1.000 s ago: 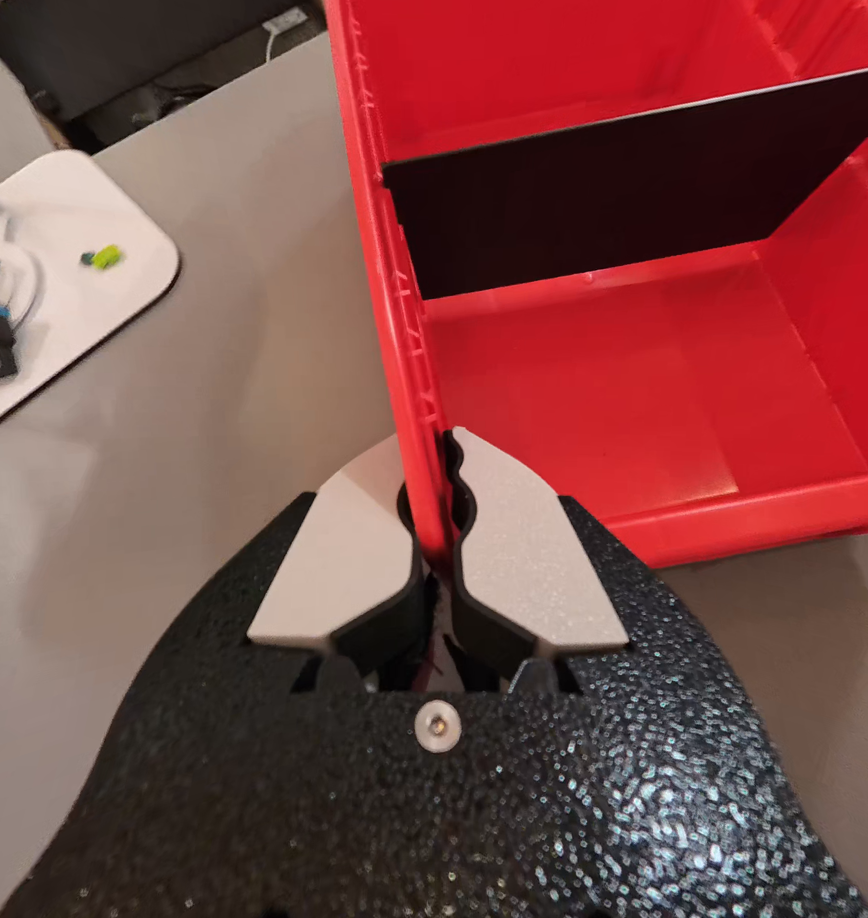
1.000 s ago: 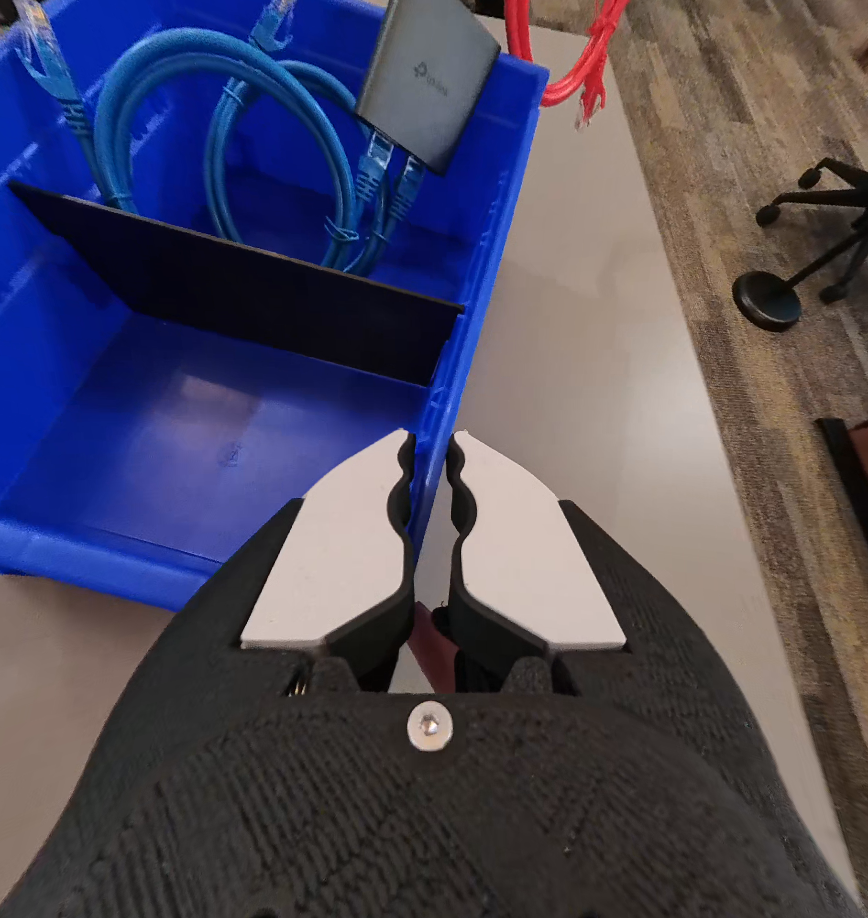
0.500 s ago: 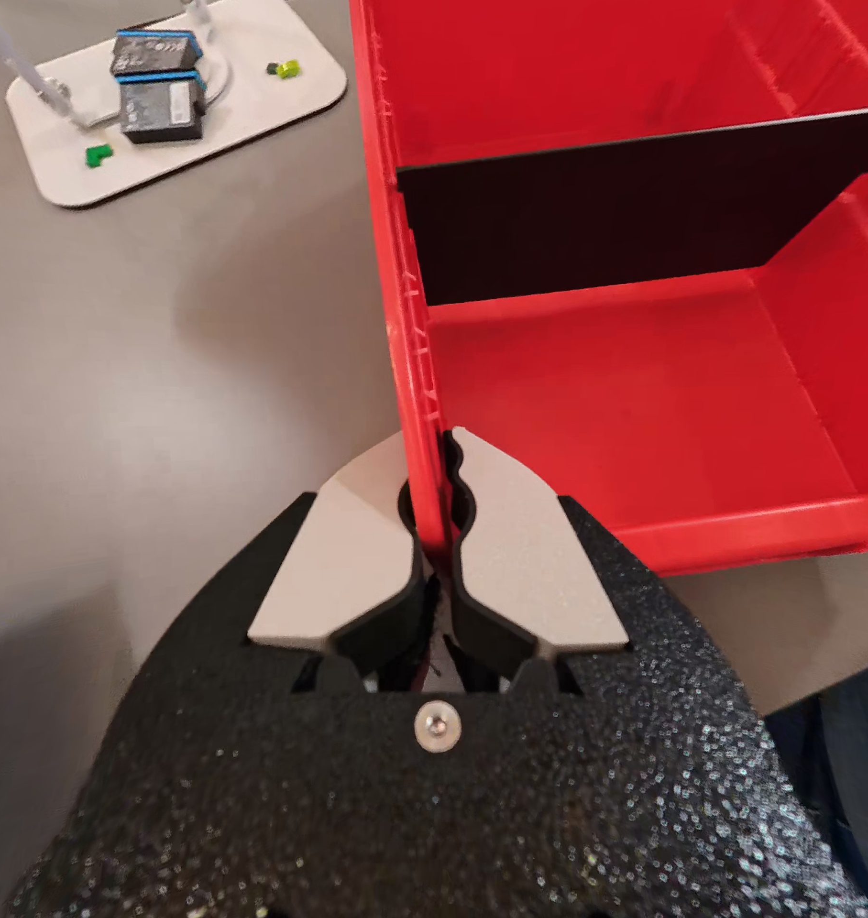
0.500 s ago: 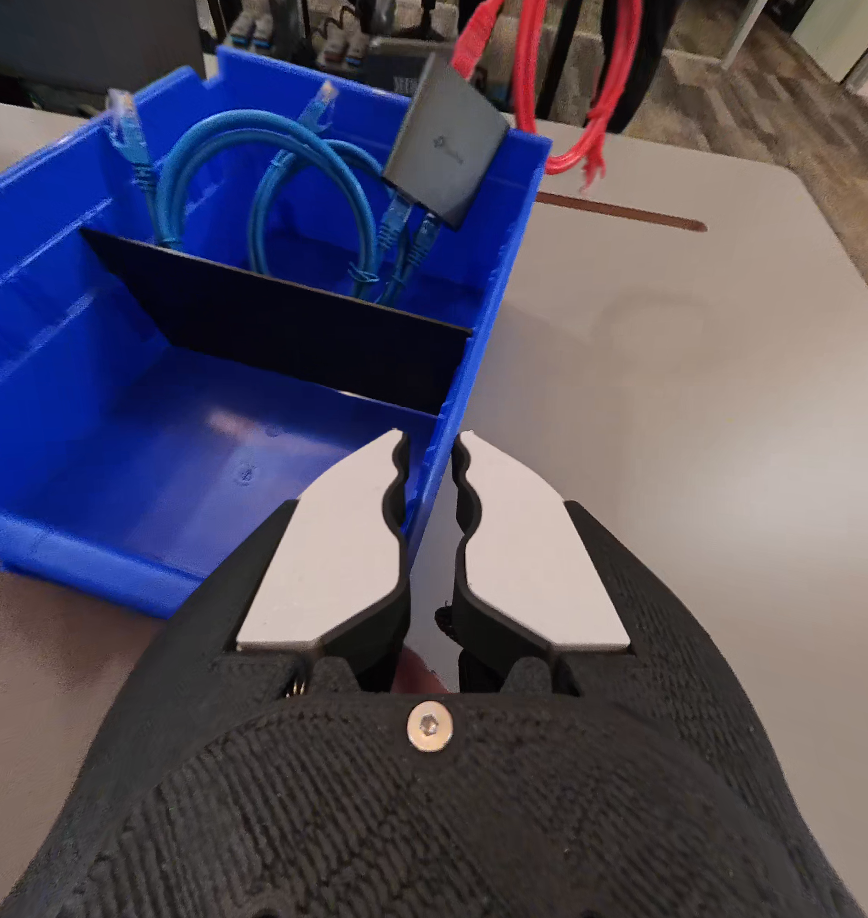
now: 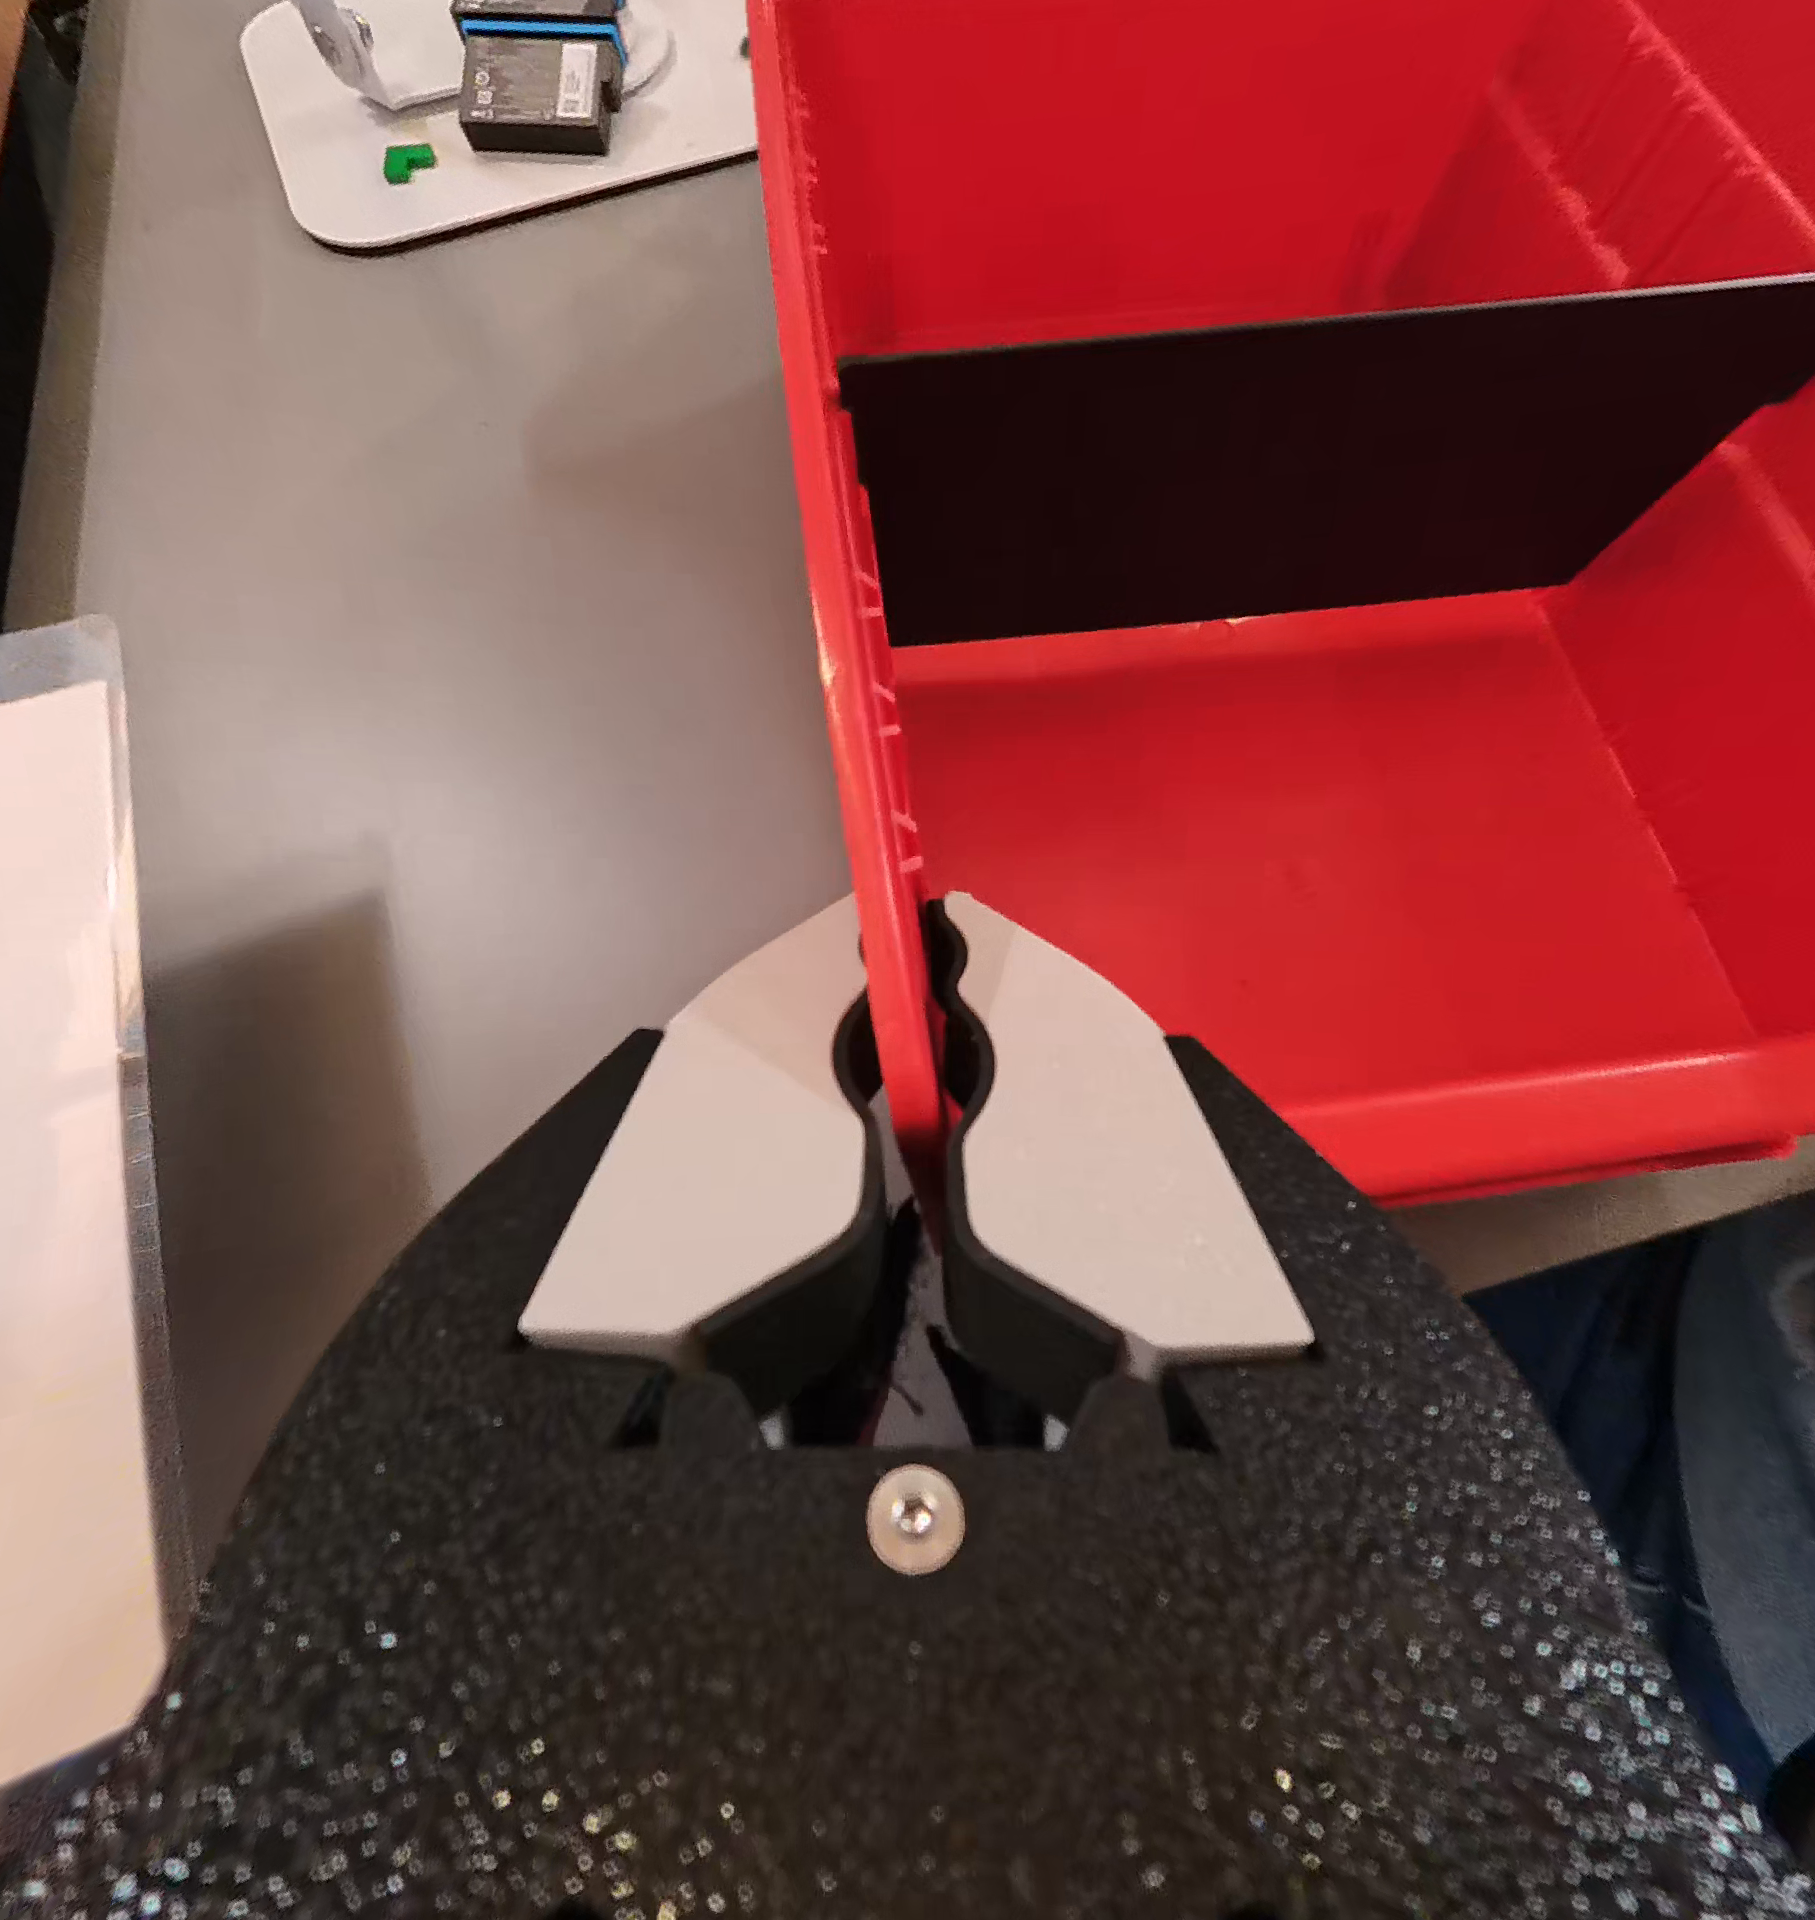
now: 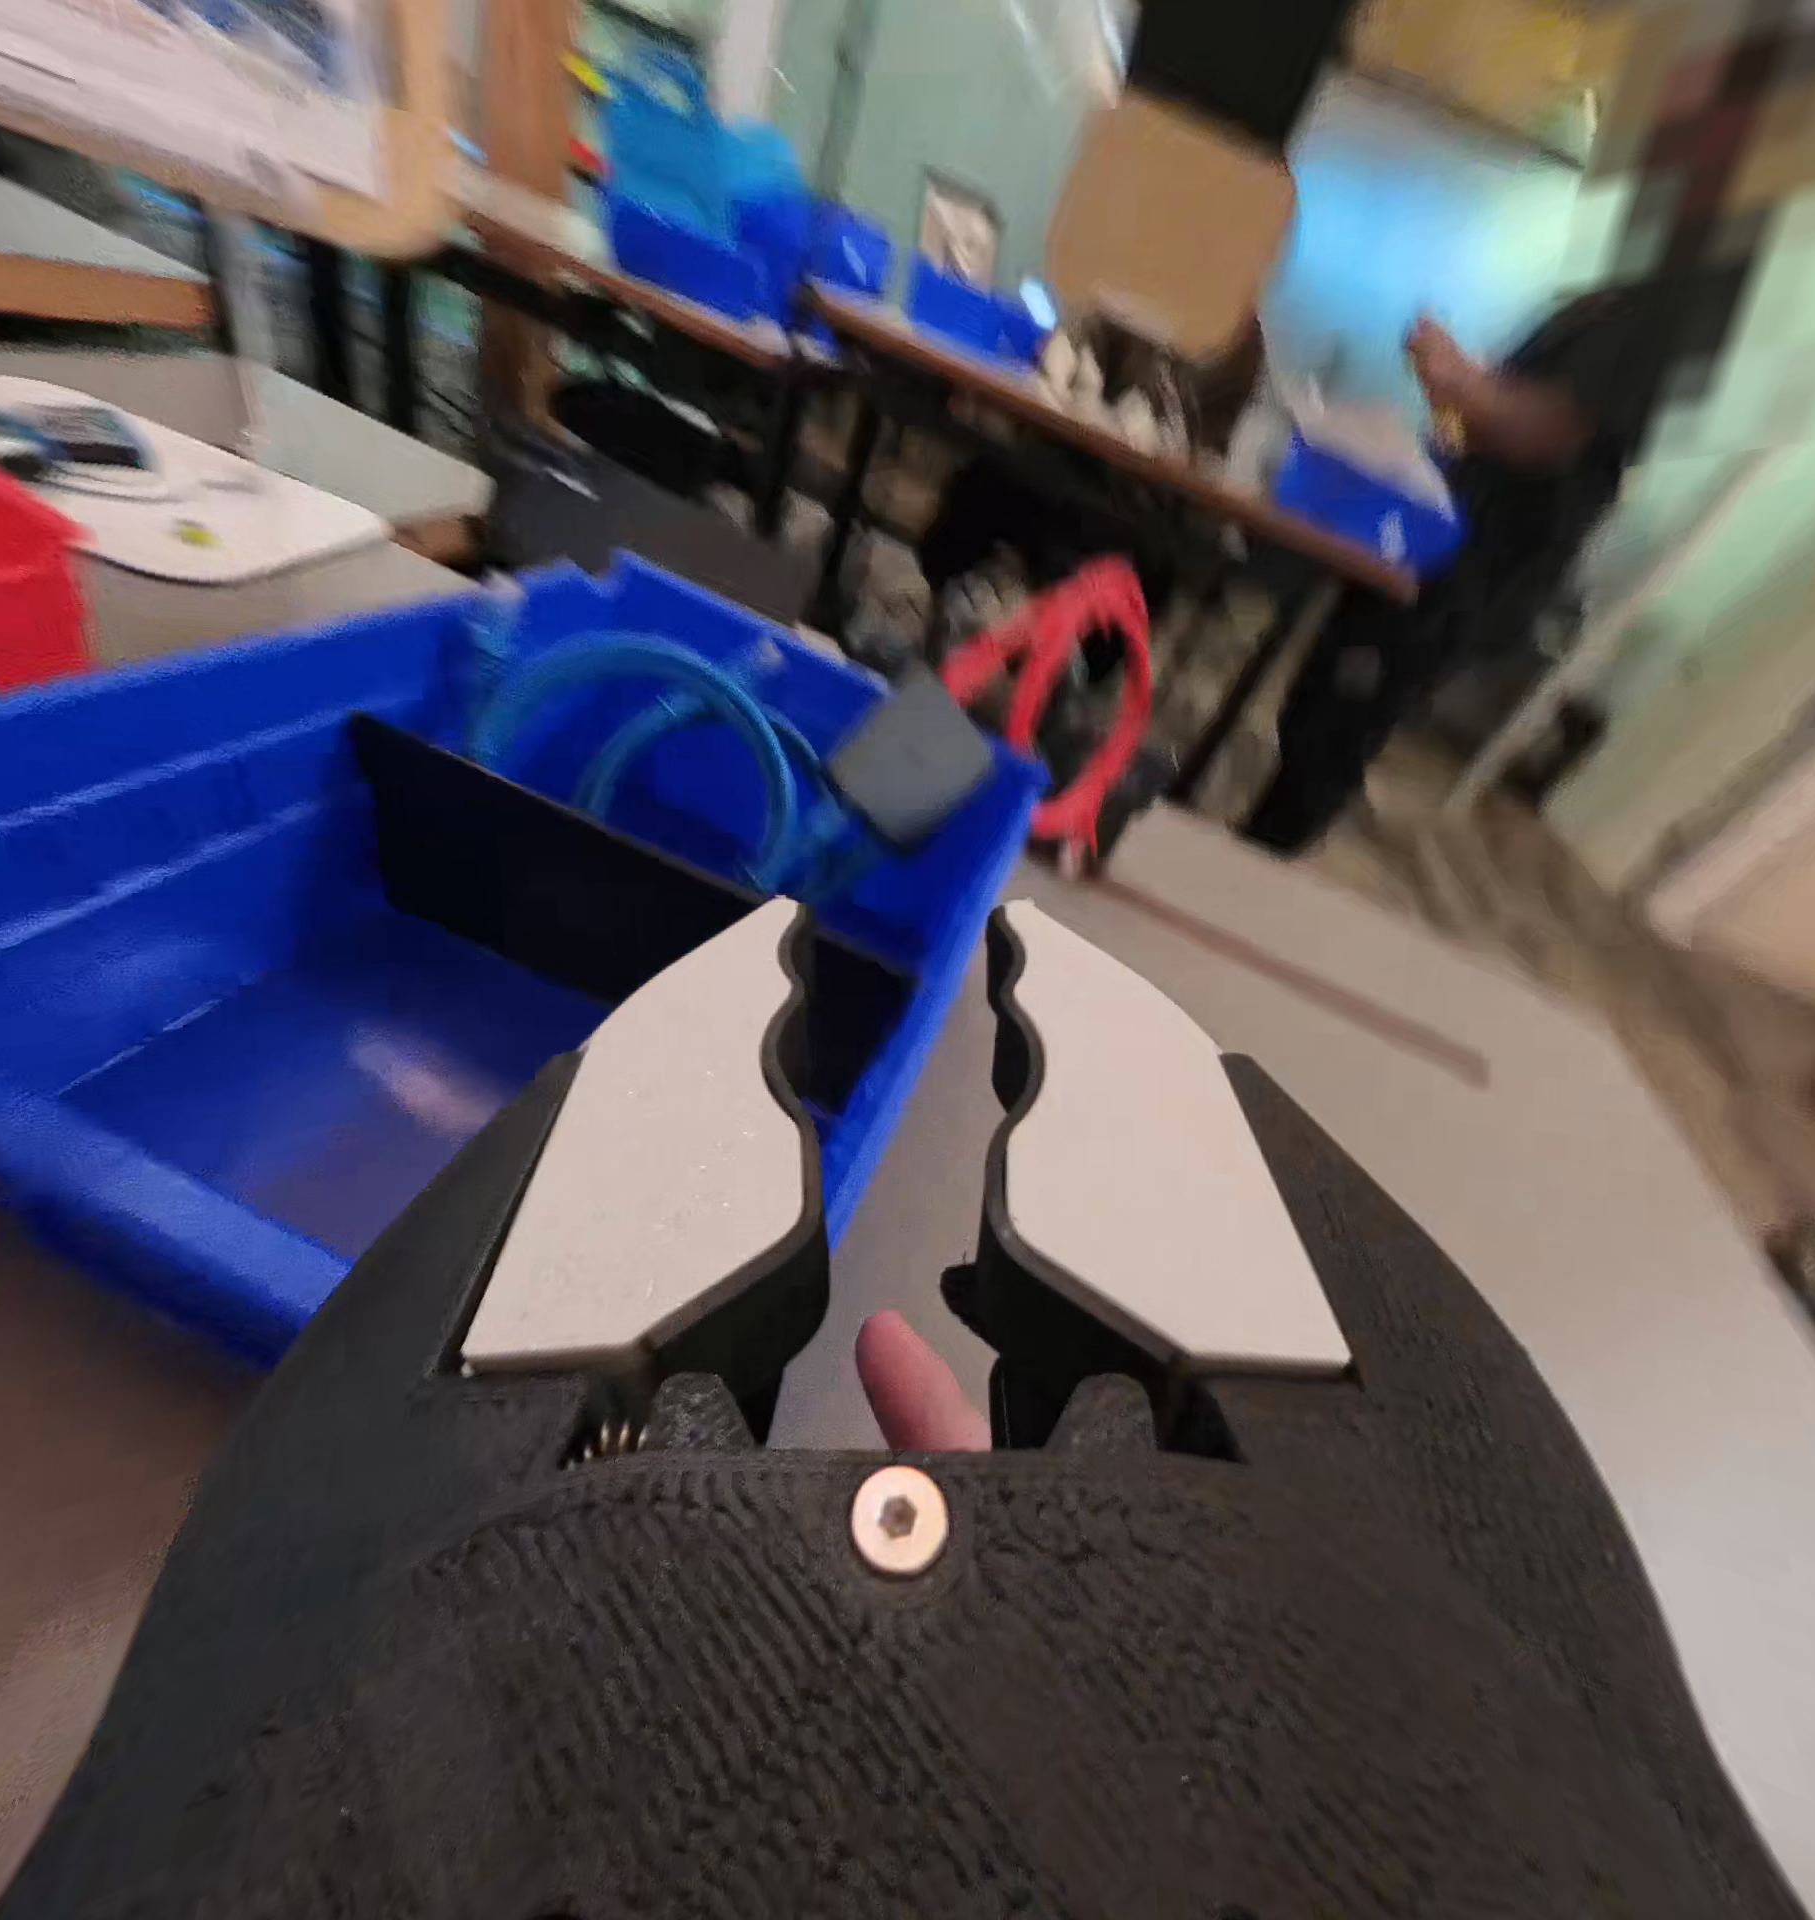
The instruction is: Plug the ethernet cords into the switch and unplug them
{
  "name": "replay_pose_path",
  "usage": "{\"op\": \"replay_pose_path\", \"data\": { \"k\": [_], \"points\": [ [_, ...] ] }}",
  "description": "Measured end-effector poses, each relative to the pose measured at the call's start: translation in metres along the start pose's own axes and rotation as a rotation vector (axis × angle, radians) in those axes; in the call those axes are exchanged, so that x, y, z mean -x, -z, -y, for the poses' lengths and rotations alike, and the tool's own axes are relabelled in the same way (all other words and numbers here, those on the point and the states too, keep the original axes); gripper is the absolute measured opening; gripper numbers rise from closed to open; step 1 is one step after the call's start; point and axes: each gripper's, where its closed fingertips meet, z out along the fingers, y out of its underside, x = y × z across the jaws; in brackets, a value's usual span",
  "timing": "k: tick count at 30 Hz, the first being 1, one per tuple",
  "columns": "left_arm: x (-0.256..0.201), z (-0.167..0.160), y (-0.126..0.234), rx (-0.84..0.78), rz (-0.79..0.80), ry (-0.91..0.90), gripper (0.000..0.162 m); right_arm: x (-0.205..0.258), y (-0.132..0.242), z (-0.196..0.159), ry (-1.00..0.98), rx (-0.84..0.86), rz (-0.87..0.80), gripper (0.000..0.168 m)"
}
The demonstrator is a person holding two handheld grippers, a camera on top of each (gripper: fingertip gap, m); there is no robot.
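Currently, notes per view:

L tool: left tool (image 5: 918,914) clamped on the left side wall of the red bin (image 5: 1298,883), near the bin's front corner; one finger outside the wall, the other inside, wall edge runs straight up betw. them.

Red bin: sits on the grey desk (image 5: 415,623), front lip close to the desk's near edge. Long axis runs away from the L tool, roughly in line w/ the fingers. Black divider (image 5: 1298,468) crosses it; front compartment shows nothing inside, and what shows of the rear one is bare too.

R tool: right tool (image 6: 898,920) parted to a moderate gap, holding nothing. Blue bin's right wall shows thru the gap but fingers look clear of it; contact not evident, view is motion-blurred.

Blue bin: blue bin (image 6: 155,1195) lies ahead and to the left of the R tool, on the desk. Black divider (image 6: 529,862) across it; blue cable coil (image 6: 654,727) and a dark grey box (image 6: 913,769) in the far compartment; near one bare.

Key relation: each tool at the outer side wall of its own bin; L has grip, R does not. R side nearer the blue bin.

Other: white board (image 5: 487,135) w/ a small black device and a green piece, far left of the red bin. Red cables (image 6: 1079,675) hang beyond the blue bin. Person (image 6: 1568,416) in backgrd, blurred.
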Motion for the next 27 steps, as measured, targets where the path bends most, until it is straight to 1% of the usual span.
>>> {"op": "replay_pose_path", "data": {
  "k": [1, 3, 6, 7, 8, 11, 13, 15, 17, 18, 20, 21, 24, 27],
  "points": [
    [0.001, -0.001, 0.001, -0.001, 0.000, -0.002, 0.005, 0.013, 0.004, 0.019, 0.081, -0.069, 0.086, 0.028],
    [0.003, -0.002, 0.003, -0.009, -0.010, 0.002, 0.005, 0.066, 0.011, 0.049, 0.271, -0.142, 0.364, 0.030],
    [0.004, -0.002, 0.002, -0.017, -0.022, -0.001, 0.005, 0.158, 0.022, 0.063, 0.604, -0.173, 0.760, 0.045],
    [0.005, -0.001, 0.002, -0.018, -0.024, -0.004, 0.005, 0.182, 0.021, 0.064, 0.714, -0.181, 0.841, 0.049],
    [0.005, -0.001, 0.002, -0.018, -0.024, -0.005, 0.005, 0.202, 0.015, 0.063, 0.825, -0.187, 0.887, 0.051],
    [0.005, -0.001, 0.002, -0.018, -0.023, -0.016, 0.005, 0.242, -0.019, 0.057, 1.150, -0.162, 0.942, 0.054],
    [0.006, -0.001, 0.002, -0.020, -0.026, -0.026, 0.005, 0.265, -0.031, 0.048, 1.283, -0.121, 1.052, 0.054],
    [0.006, -0.001, 0.002, -0.025, -0.036, -0.024, 0.005, 0.280, -0.042, 0.038, 1.422, -0.090, 1.113, 0.054],
    [0.007, -0.001, 0.002, -0.032, -0.050, -0.018, 0.004, 0.285, -0.053, 0.028, 1.590, -0.073, 1.121, 0.051],
    [0.007, -0.001, 0.002, -0.034, -0.055, -0.017, 0.004, 0.286, -0.058, 0.023, 1.670, -0.061, 1.118, 0.042],
    [0.008, -0.001, 0.002, -0.036, -0.062, -0.025, 0.004, 0.286, -0.060, 0.014, 1.785, -0.037, 1.155, 0.012],
    [0.008, 0.000, 0.003, -0.041, -0.060, -0.034, 0.004, 0.286, -0.059, 0.012, 1.808, -0.026, 1.170, 0.010],
    [0.010, 0.007, 0.014, -0.063, -0.017, -0.105, 0.004, 0.286, -0.050, 0.021, 1.765, 0.008, 1.204, 0.006],
    [0.008, 0.036, 0.039, -0.105, -0.007, -0.103, 0.004, 0.274, -0.044, 0.050, 1.724, -0.042, 1.170, 0.006]
  ]
}}
